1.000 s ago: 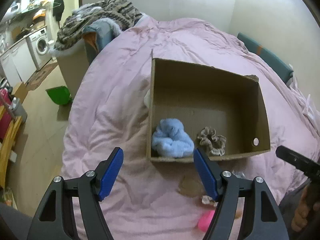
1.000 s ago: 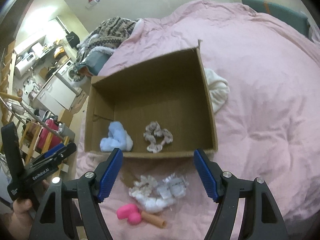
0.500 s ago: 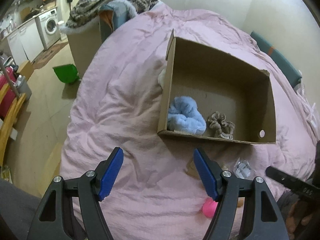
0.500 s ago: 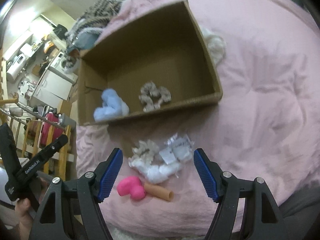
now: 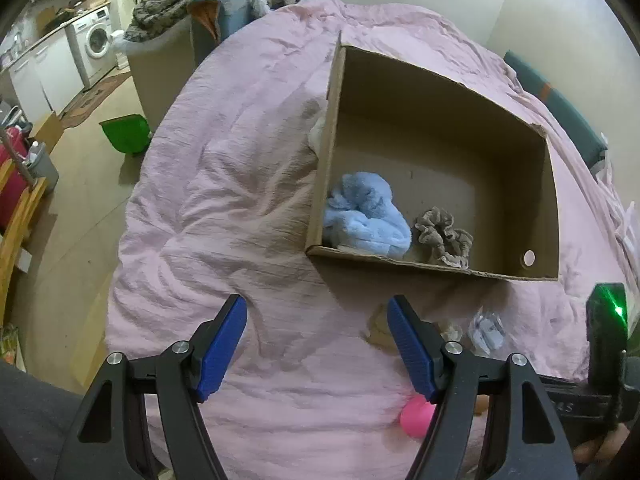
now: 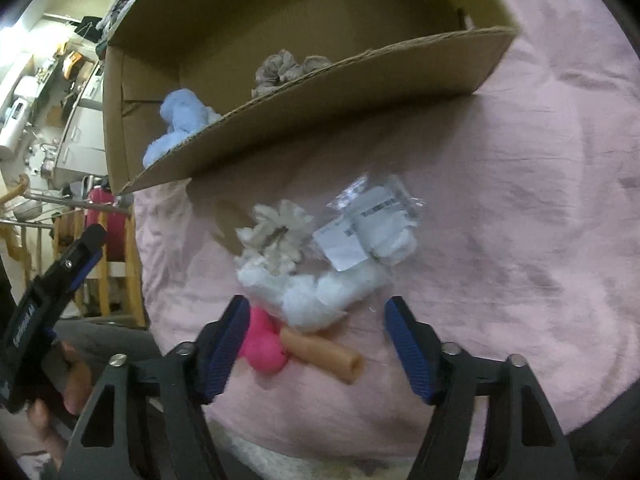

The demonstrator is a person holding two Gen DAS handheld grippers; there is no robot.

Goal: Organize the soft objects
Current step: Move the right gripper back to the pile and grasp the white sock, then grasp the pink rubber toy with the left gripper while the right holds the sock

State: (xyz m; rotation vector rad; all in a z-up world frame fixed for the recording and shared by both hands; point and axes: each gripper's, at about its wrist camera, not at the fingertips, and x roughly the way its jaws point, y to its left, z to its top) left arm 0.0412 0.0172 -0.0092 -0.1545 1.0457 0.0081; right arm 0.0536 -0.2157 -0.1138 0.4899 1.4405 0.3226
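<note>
The white fluffy pompom bundle (image 6: 316, 296) on the pink bed's near edge is seen just ahead of the closing, still-empty right tongs (image 6: 316, 344), nearer than the released, empty left tongs (image 5: 316, 346).

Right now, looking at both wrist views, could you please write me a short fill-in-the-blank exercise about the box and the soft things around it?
1. The fluffy blue item lies inside the cardboard ____.
2. The box rests on a bed cover of ____ colour.
3. Next to the blue item in the box lies a grey-brown ____.
4. The pink toy lies ____ the box.

Missing words: box; pink; scrunchie; outside
</note>
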